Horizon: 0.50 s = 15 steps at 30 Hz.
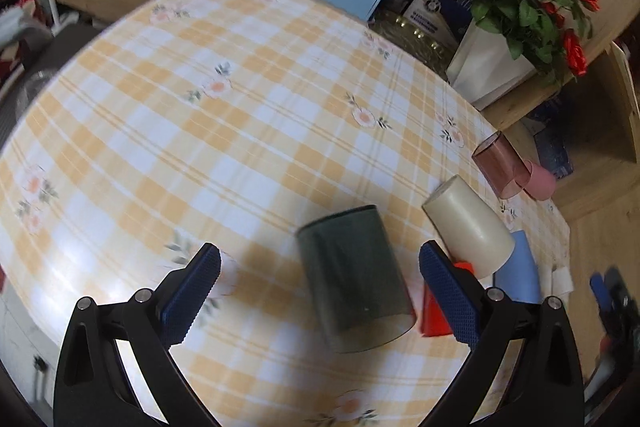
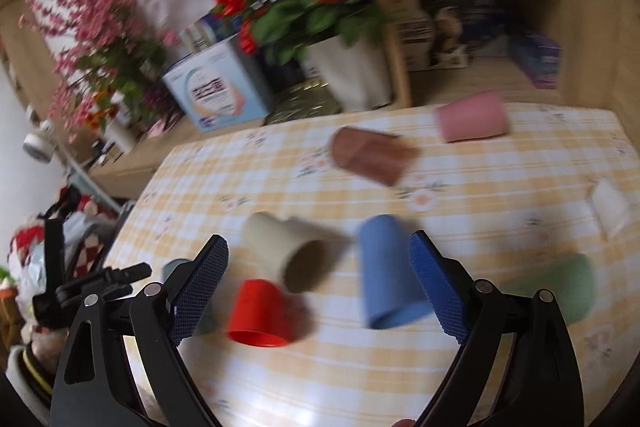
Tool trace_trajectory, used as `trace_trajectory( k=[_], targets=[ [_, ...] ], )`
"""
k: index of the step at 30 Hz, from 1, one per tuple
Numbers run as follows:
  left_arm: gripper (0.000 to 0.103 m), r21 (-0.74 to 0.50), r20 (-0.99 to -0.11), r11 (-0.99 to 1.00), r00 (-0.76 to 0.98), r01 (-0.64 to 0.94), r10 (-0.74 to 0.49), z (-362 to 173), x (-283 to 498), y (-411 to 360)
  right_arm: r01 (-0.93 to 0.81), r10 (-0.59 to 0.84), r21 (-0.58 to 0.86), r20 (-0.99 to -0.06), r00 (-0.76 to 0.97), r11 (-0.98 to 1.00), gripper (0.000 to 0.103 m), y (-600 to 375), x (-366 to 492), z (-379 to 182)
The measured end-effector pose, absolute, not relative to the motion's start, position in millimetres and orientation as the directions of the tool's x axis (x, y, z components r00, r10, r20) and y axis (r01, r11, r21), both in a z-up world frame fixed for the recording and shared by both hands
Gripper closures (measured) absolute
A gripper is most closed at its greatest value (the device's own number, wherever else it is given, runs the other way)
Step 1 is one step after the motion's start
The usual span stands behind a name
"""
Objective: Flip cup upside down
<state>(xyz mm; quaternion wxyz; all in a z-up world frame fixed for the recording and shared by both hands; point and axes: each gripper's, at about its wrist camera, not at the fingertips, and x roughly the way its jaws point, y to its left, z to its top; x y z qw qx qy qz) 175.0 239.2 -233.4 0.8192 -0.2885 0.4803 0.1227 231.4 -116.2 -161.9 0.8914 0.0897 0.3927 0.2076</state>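
Left gripper (image 1: 320, 291): jaws spread wide, holding nothing; dark translucent cup (image 1: 356, 277) stands between them on the desk (image 1: 200, 147). Right gripper (image 2: 318, 289): wide open, empty; red cup (image 2: 260, 313) and cream cup (image 2: 288, 251) between its fingers, blue cup (image 2: 390, 273) beside the right finger.

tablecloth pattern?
Yellow-and-white plaid tablecloth with small flower prints; clearest in the left wrist view.

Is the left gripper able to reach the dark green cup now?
Probably yes. The left gripper is open, and the dark green cup already sits between its fingers with nothing in front of it.
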Motion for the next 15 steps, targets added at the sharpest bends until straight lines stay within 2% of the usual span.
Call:
trace_trajectory(
  k=[6,15],
  targets=[
    [0.011,-0.359,-0.889,0.773,0.443,-0.522,-0.114,-254.6,207.5,231.7,-0.228,0.365,0.289,-0.646,0.67,0.93,0.015,-177.1,226.8,-163.1],
    [0.019,-0.278,-0.936,0.789,0.34,-0.548,-0.094,-270.0,229.1,230.1,-0.126,0.323,0.334,-0.64,0.697,0.934,0.015,-234.4,224.5,-173.5]
  ],
)
